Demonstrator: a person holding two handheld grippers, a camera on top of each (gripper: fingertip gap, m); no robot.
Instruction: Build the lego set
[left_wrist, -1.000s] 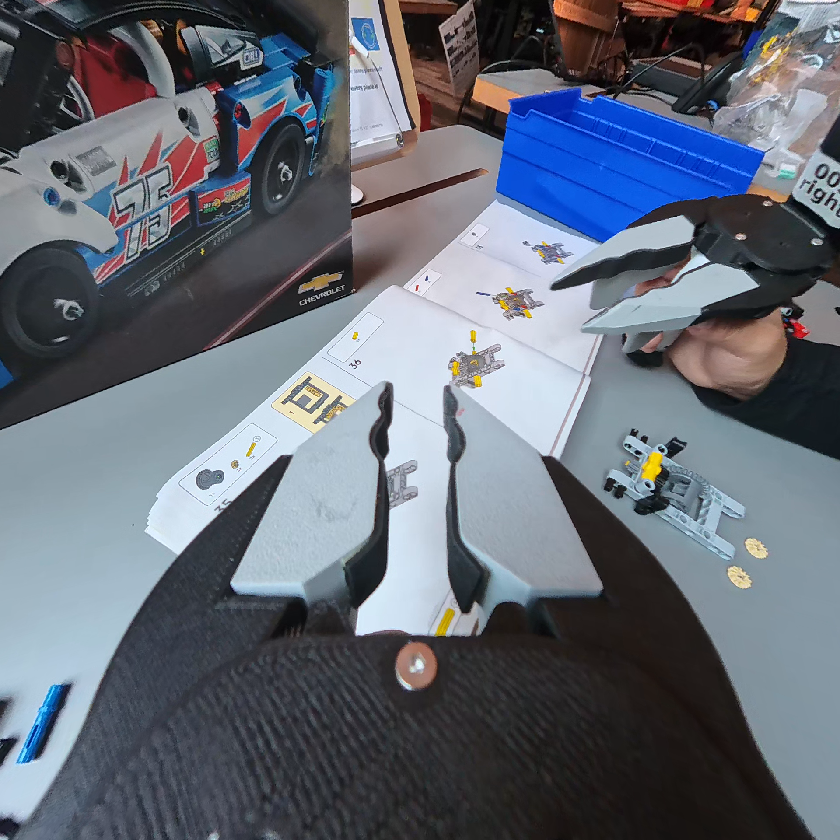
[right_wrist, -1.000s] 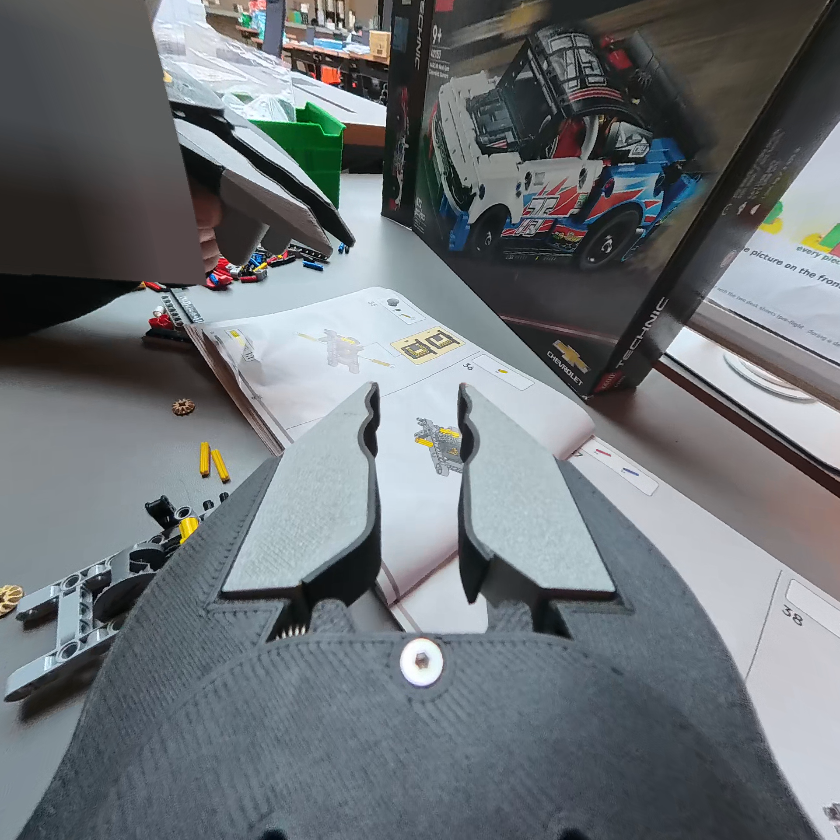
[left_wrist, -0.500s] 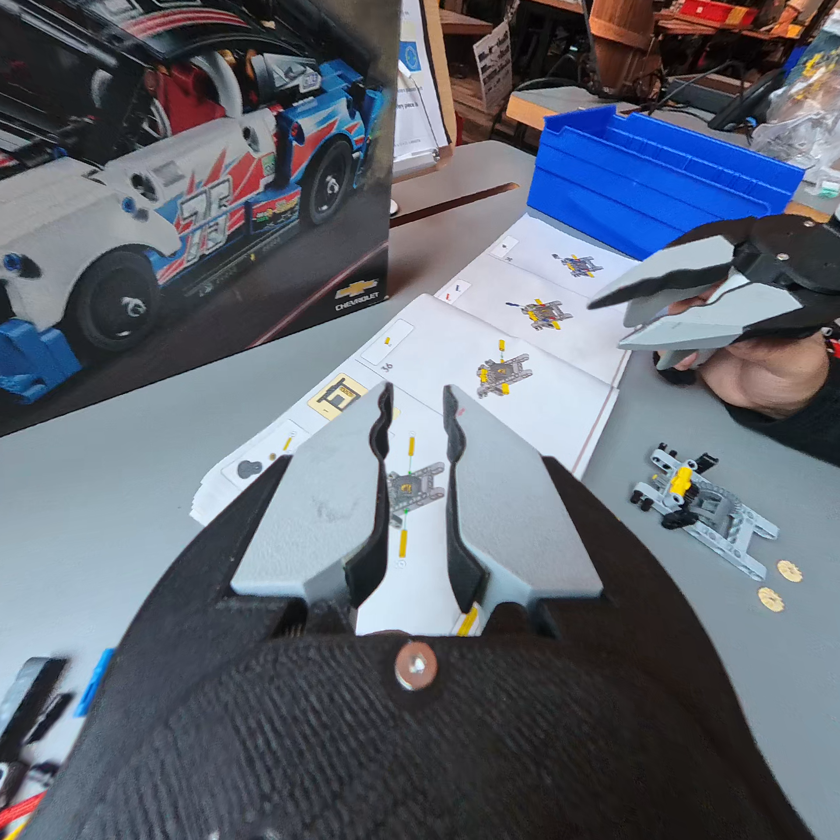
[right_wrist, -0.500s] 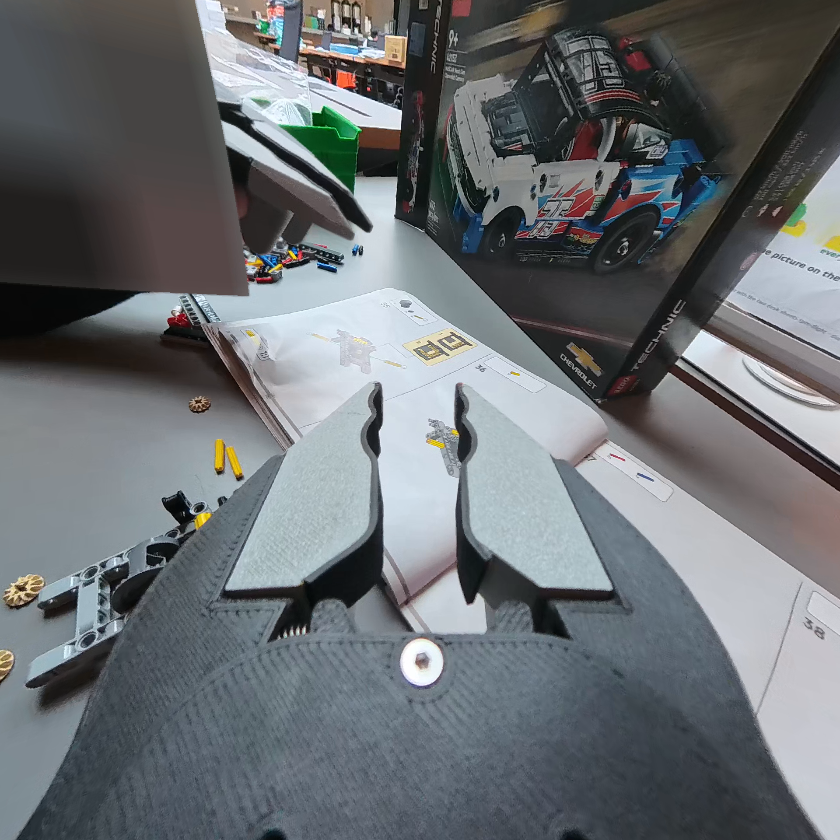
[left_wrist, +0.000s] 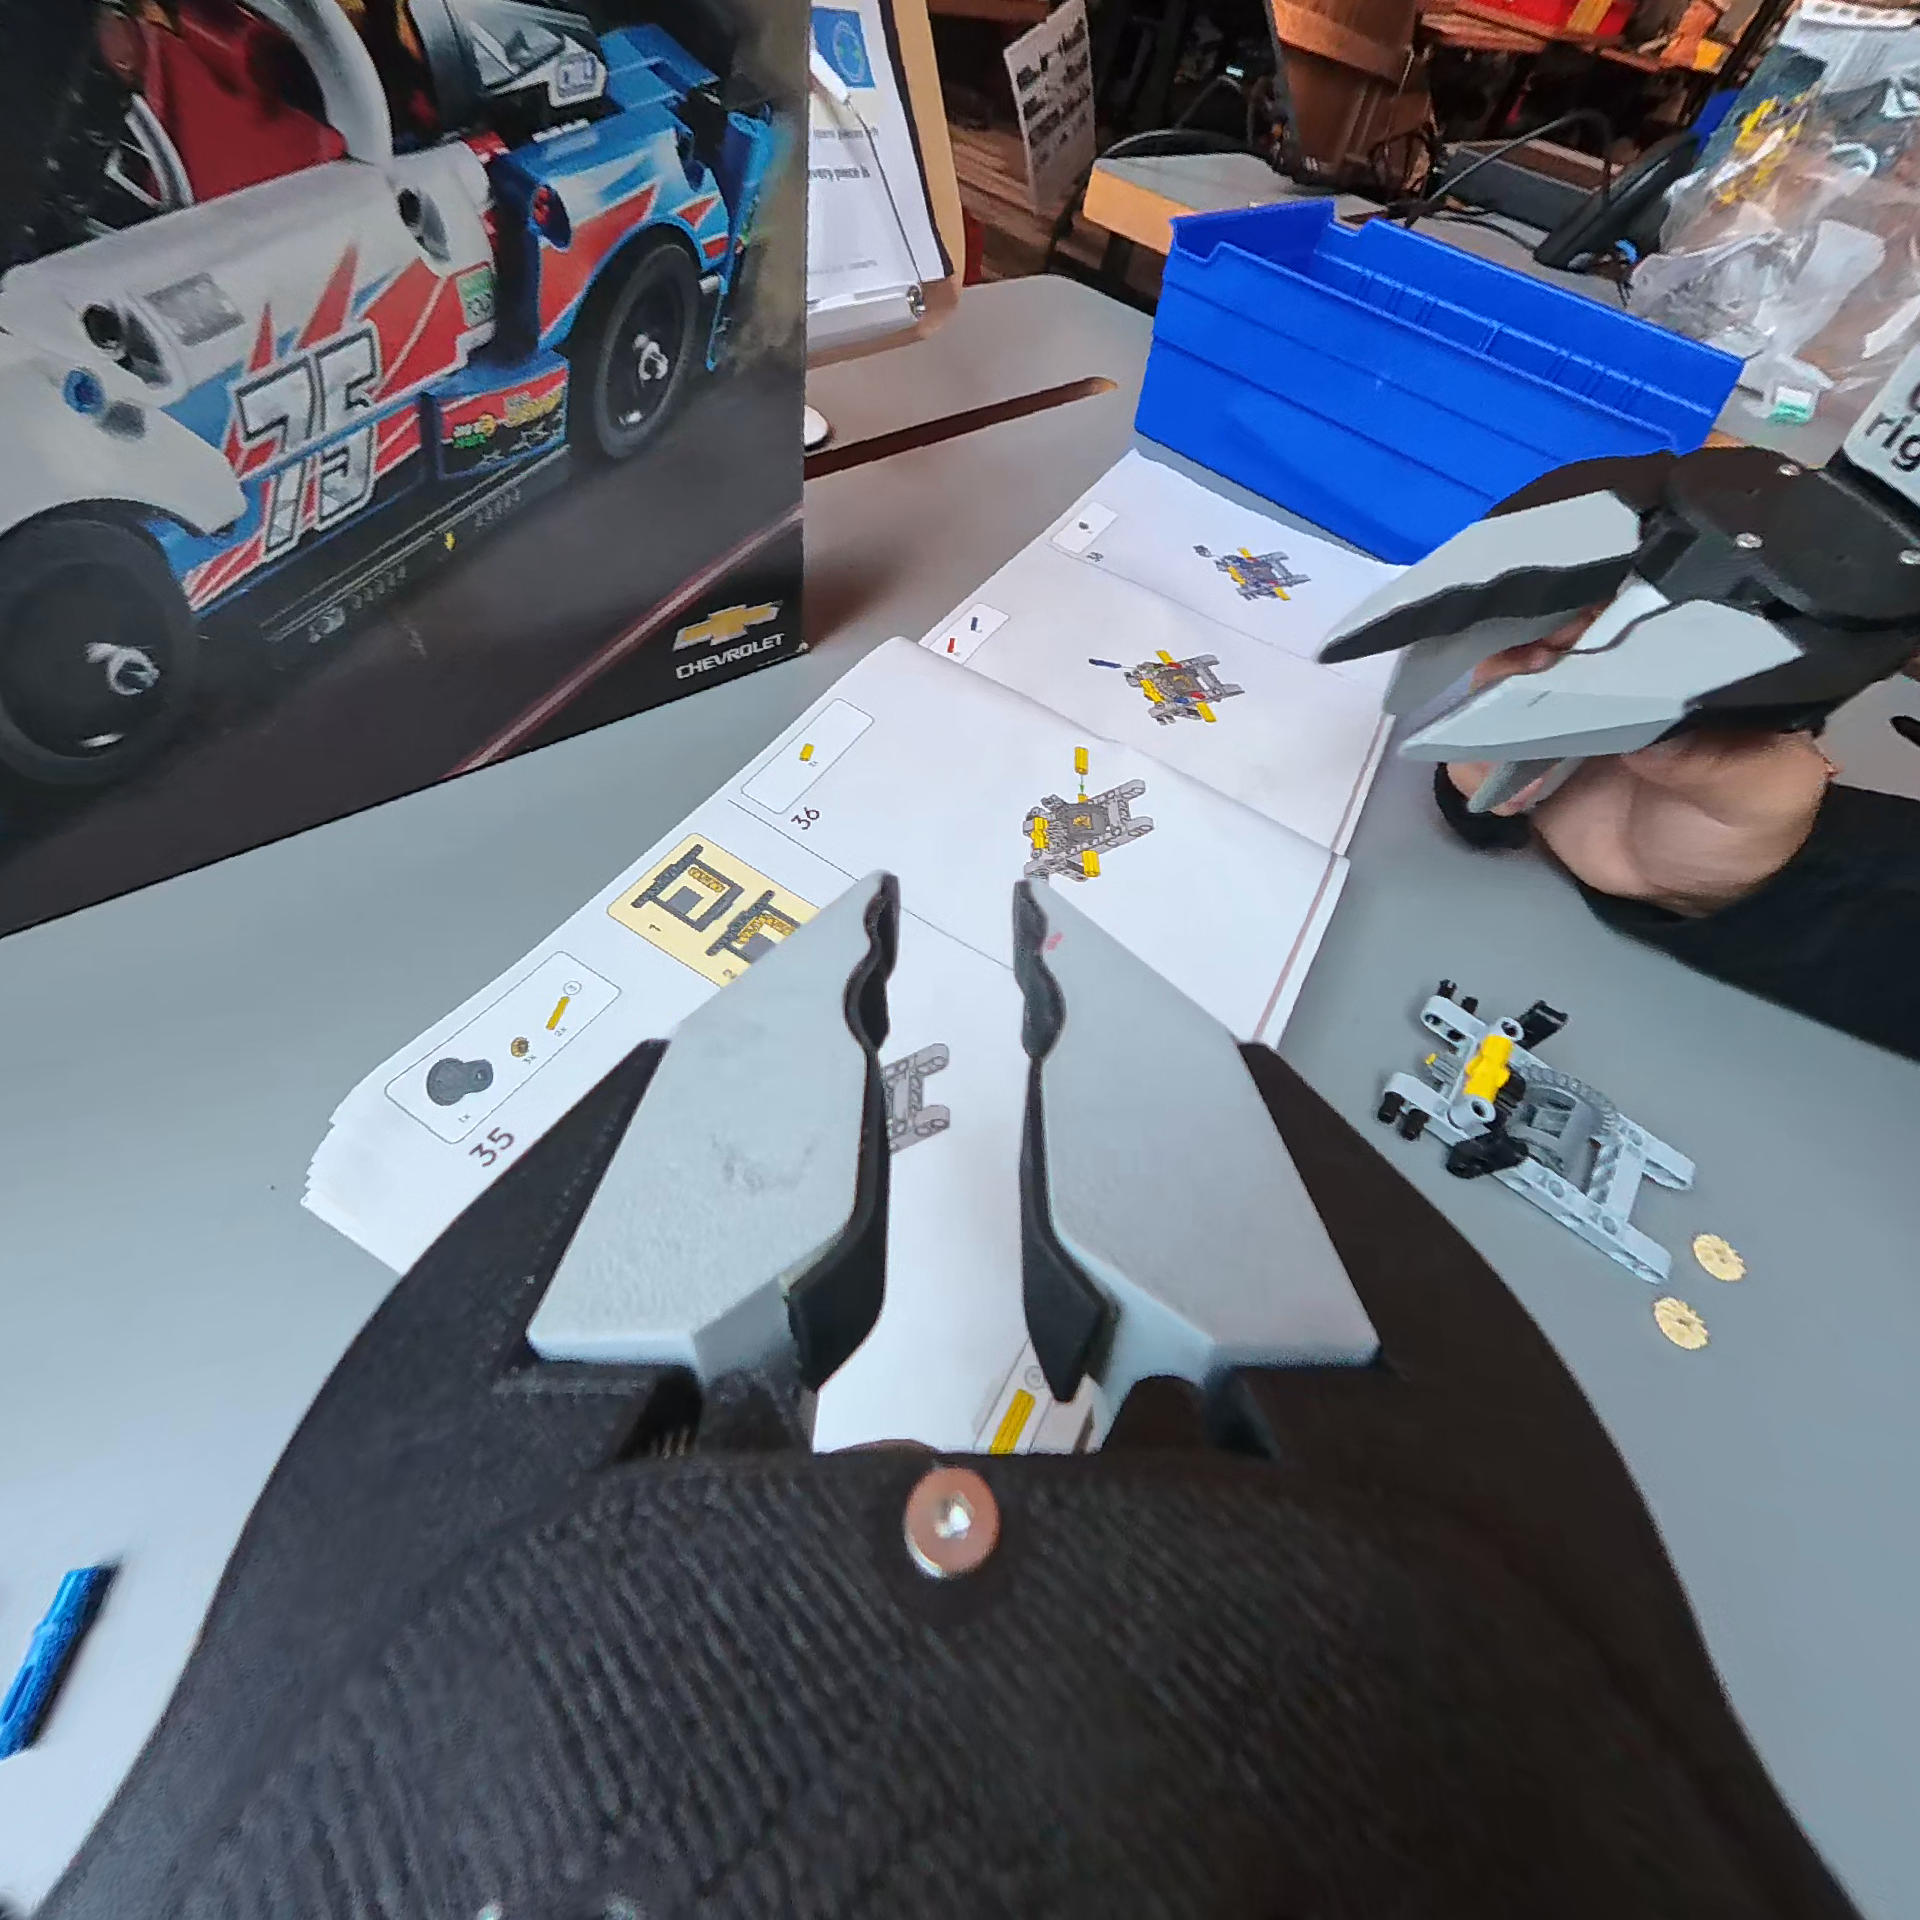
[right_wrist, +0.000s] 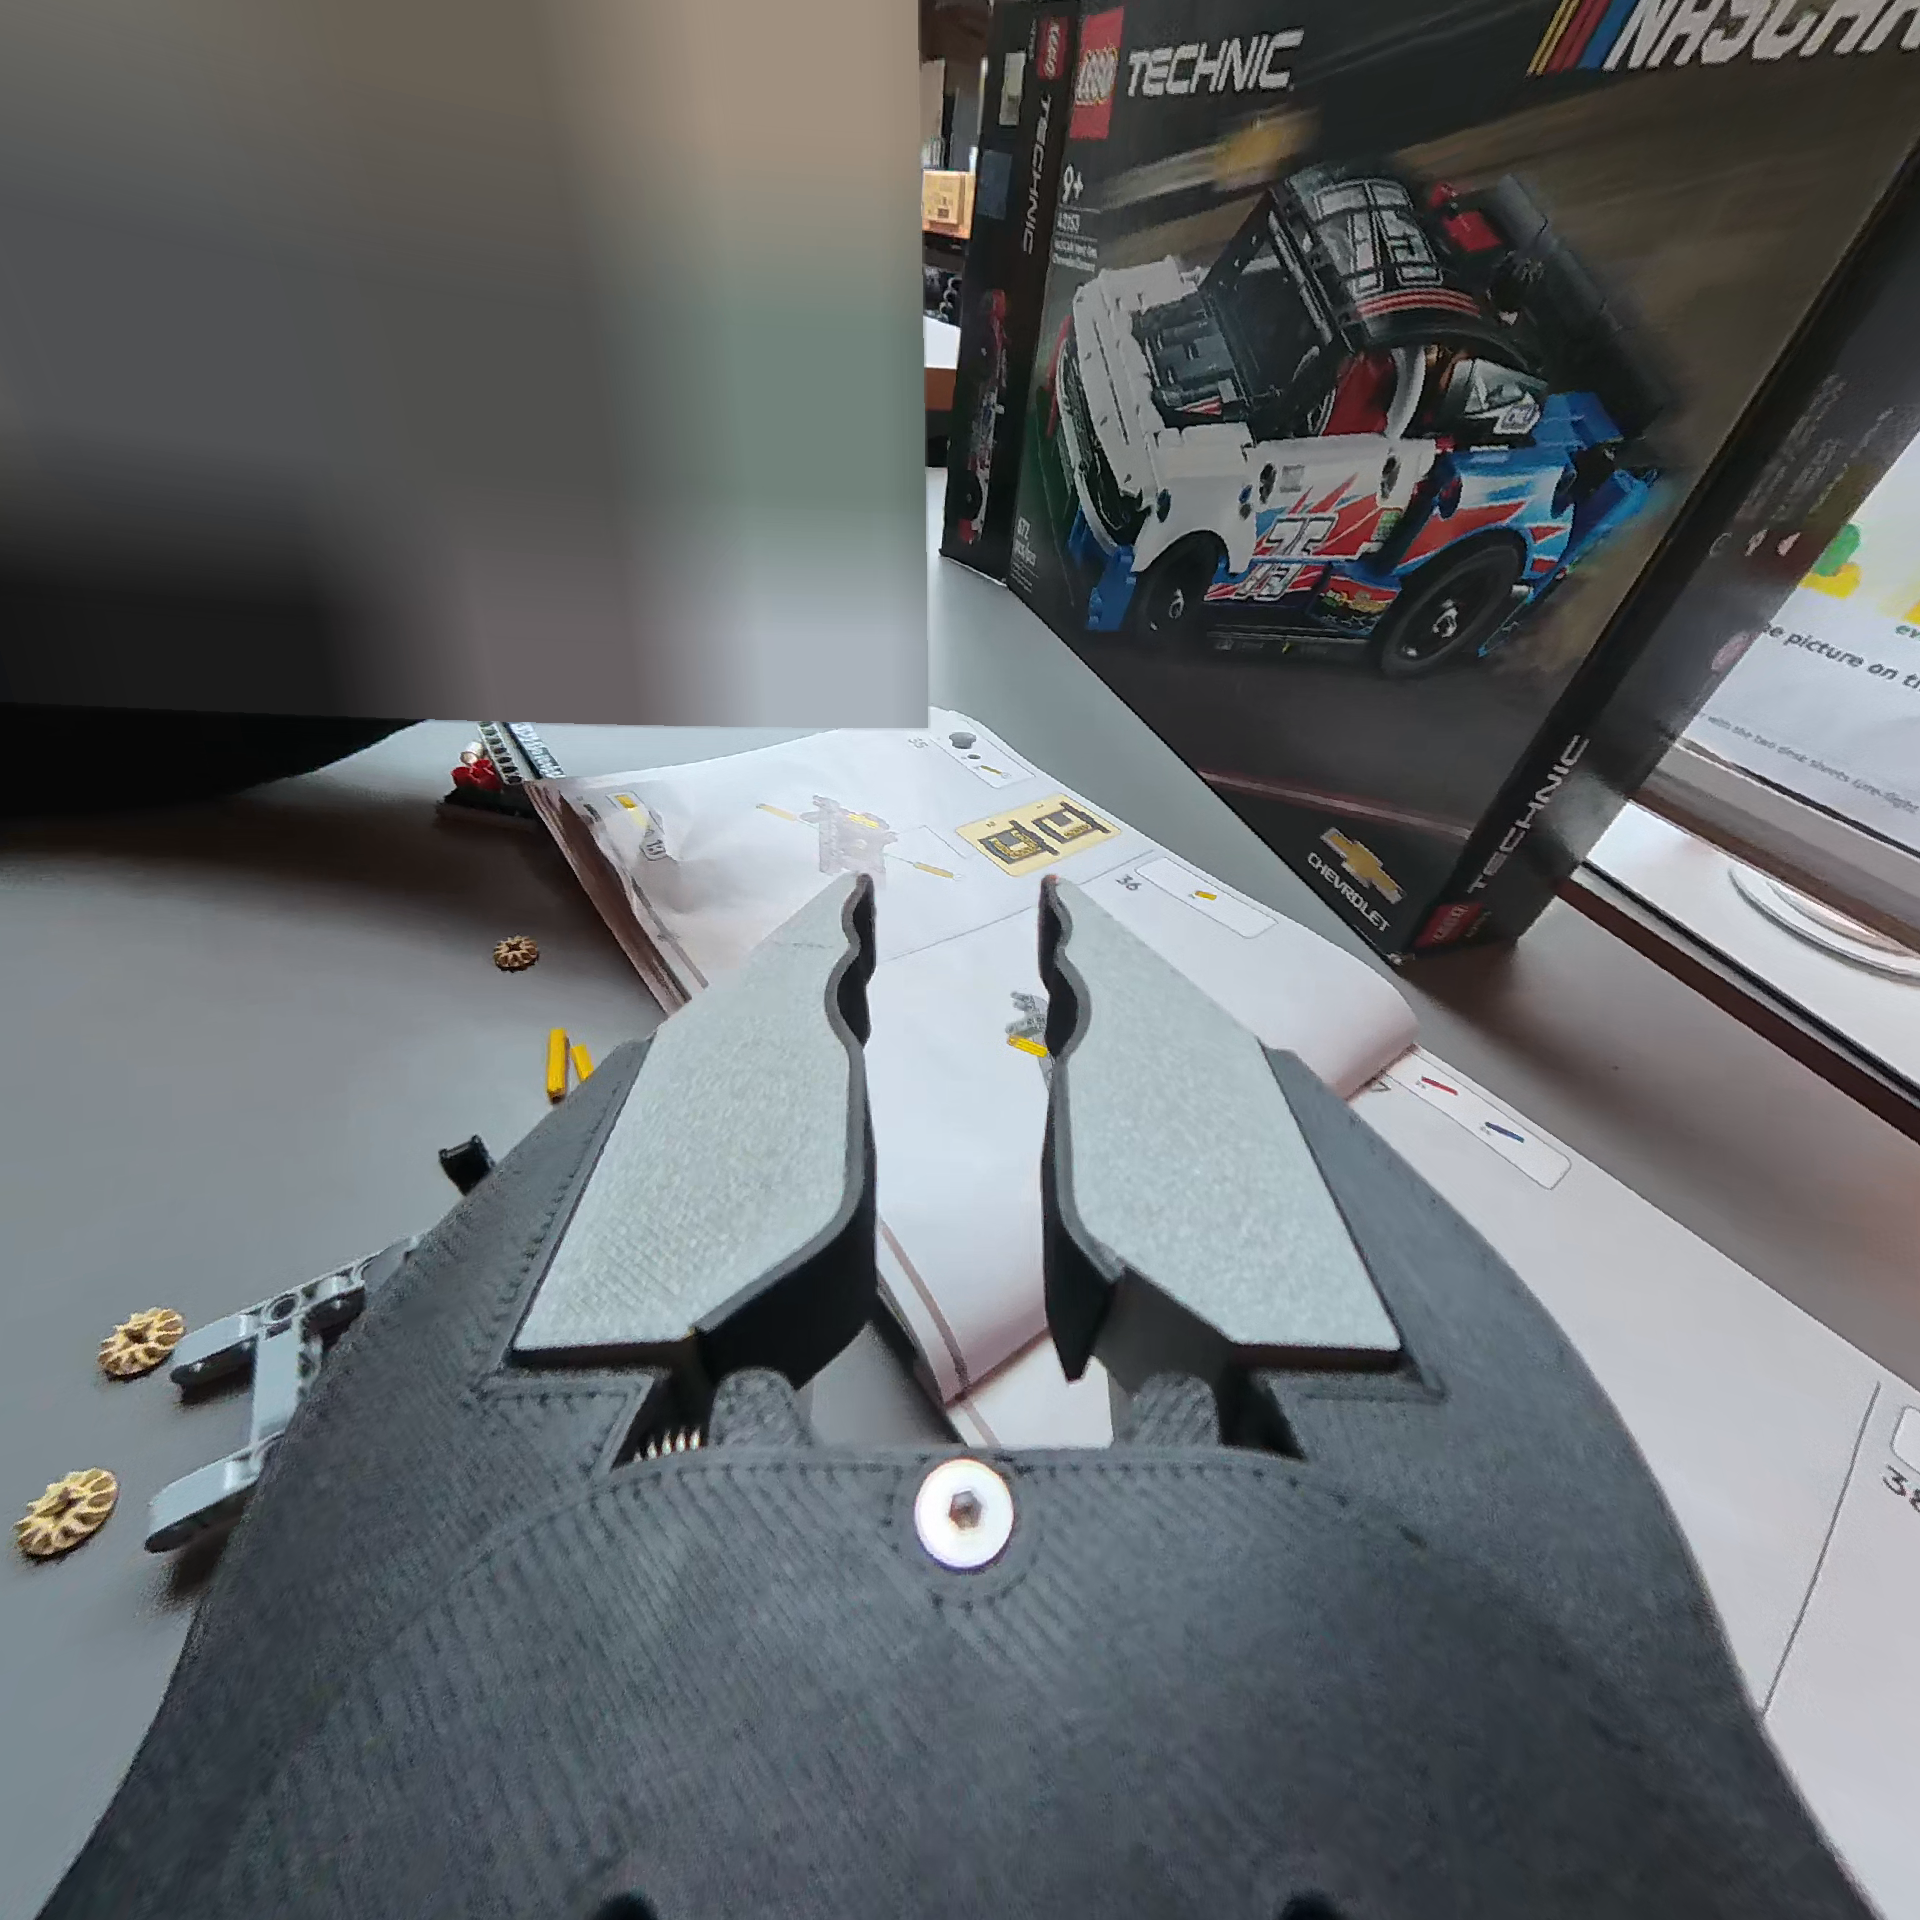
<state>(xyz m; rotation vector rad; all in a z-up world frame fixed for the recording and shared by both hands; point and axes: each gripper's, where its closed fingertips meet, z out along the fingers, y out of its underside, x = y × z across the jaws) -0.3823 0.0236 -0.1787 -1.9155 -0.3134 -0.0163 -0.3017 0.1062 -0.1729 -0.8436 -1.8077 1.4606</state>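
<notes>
A small grey assembly (left_wrist: 1536, 1132) with a yellow piece lies on the grey table right of the open instruction booklet (left_wrist: 1143, 831); part of it shows in the right wrist view (right_wrist: 260, 1382). Two tan gears (left_wrist: 1699, 1288) lie beside it, also seen in the right wrist view (right_wrist: 99, 1423). A third gear (right_wrist: 515, 951) and two yellow axles (right_wrist: 566, 1062) lie nearby. My left gripper (left_wrist: 951, 904) is open and empty above the booklet (right_wrist: 935, 831). My right gripper (right_wrist: 954, 899) is open and empty over the booklet; it also shows in the left wrist view (left_wrist: 1382, 696), held by a hand.
The set's box (left_wrist: 364, 416) stands upright behind the booklet, also in the right wrist view (right_wrist: 1403, 468). A blue bin (left_wrist: 1403, 384) stands at the back right. A blue piece (left_wrist: 52, 1652) lies at the near left. Small red and black pieces (right_wrist: 488, 774) lie past the booklet. Spacing between my two grippers at the tips: around 12 cm.
The right gripper's jaws have spread a little wider and it has tilted up toward the box. The left gripper shifted back over the booklet's near page. Nothing was picked up.
</notes>
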